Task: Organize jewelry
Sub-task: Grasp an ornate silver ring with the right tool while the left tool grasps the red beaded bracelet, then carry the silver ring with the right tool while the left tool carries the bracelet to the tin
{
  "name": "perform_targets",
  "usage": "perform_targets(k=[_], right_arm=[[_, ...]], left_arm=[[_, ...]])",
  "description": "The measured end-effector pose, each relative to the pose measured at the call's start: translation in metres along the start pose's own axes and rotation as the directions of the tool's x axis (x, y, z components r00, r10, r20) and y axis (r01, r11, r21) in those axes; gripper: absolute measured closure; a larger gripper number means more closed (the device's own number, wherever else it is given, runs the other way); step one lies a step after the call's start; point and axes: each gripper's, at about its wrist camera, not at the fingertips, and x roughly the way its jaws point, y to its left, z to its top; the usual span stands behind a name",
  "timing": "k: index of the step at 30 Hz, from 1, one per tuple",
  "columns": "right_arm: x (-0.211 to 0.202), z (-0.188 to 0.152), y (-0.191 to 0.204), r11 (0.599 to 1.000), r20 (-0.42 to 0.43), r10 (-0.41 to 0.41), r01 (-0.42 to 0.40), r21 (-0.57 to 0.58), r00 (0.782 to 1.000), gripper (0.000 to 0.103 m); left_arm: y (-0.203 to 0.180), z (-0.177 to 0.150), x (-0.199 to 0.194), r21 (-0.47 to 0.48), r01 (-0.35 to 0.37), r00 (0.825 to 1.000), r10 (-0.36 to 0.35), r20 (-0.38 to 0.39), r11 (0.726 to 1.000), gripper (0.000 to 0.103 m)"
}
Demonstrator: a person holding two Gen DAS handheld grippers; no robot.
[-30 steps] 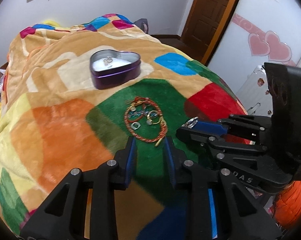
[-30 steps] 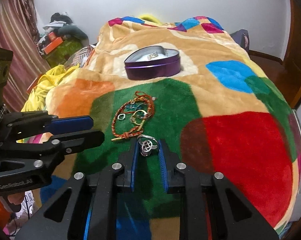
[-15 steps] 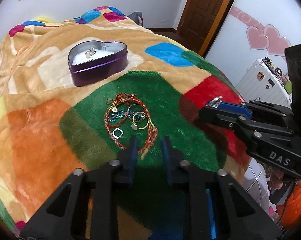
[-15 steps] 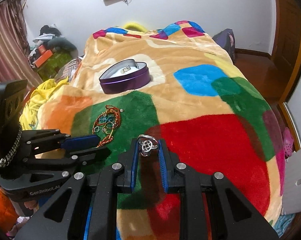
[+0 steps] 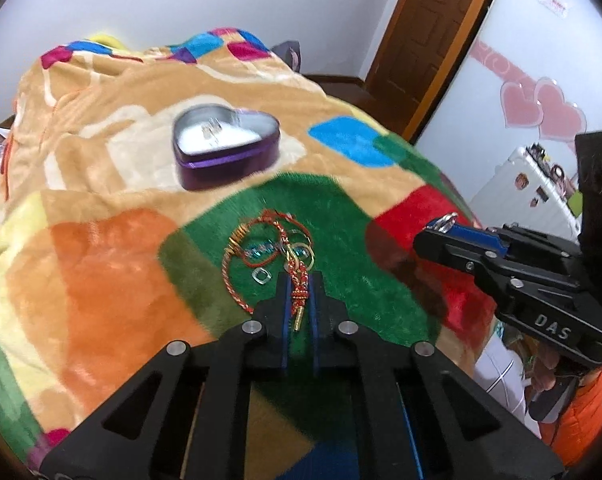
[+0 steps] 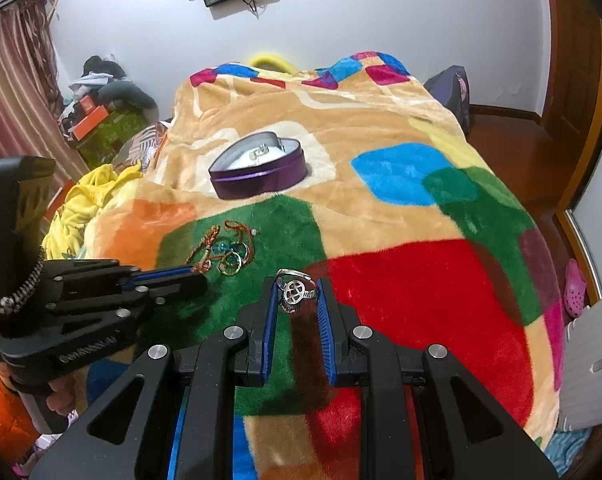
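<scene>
A bed under a patchwork fleece blanket (image 6: 401, 128) carries an open, purple heart-shaped tin (image 6: 259, 170) with 1 small piece of jewelry inside. On the green patch lies a tangle of rings and cords. The left tongs (image 5: 299, 284) are closed on the red braided bracelet (image 5: 299, 286) at its knotted end. The right tongs (image 6: 297, 294), off the blanket, clamp a silver ring (image 6: 295, 291).

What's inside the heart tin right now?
The heart tin has a white lining with one small silvery piece lying on it, too small to identify. The near wall hides the front strip of the floor.
</scene>
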Motion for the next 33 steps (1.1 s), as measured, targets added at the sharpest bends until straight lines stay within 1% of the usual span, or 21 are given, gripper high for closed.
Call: perform_targets(k=[7, 17, 25, 33], right_arm=[[-0.006, 0.009, 0.006, 1.0, 0.03, 0.0, 0.001, -0.009, 1.0, 0.086], [-0.011, 0.031, 0.021, 0.999, 0.081, 0.0, 0.003, -0.046, 0.997, 0.086], [-0.009, 0.05, 0.026, 0.999, 0.117, 0.007, -0.001, -0.051, 0.993, 0.086], [-0.006, 0.068, 0.033, 0.997, 0.149, 0.01, 0.002, -0.079, 0.989, 0.086]], left_arm=[[0.009, 0.011, -0.031, -0.017, -0.017, 0.997, 0.018, 0.077, 1.0, 0.097], [0.014, 0.033, -0.054, -0.012, -0.036, 0.987, 0.037, 0.159, 0.999, 0.096], [0.017, 0.057, -0.063, 0.002, -0.048, 0.976, 0.046, 0.213, 0.999, 0.097], [0.018, 0.077, -0.065, 0.02, -0.056, 0.967, 0.049, 0.251, 0.998, 0.097]])
